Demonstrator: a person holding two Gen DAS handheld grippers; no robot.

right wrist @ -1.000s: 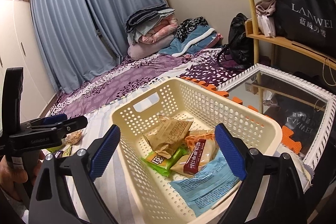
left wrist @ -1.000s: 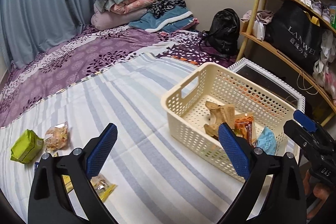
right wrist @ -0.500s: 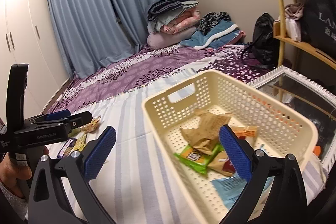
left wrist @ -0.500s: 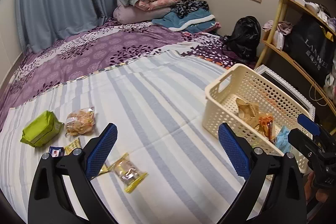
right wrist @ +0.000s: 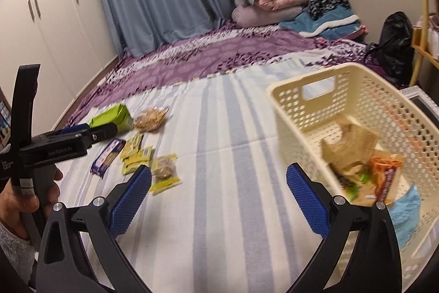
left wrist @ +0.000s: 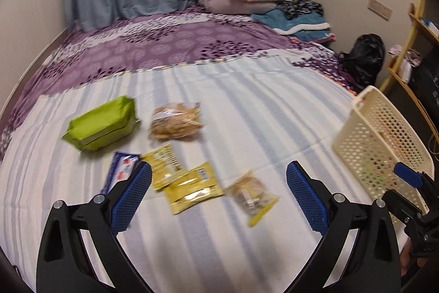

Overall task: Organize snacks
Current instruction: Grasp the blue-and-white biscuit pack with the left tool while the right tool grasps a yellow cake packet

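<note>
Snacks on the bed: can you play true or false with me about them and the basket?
1. The green pack lies on the striped sheet. True.
2. The basket is empty. False: several snack packets lie in it.
3. The left gripper holds a yellow packet. False: its jaws stand open, gripping nothing.
4. The right gripper is open. True.
5. The basket is cream-coloured. True.

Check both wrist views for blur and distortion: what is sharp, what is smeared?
Left wrist view: snack packets and basket smeared, left gripper crisp. Right wrist view: basket contents streaked, right gripper sharp. Both views: fisheye bending, dark corners.
</note>
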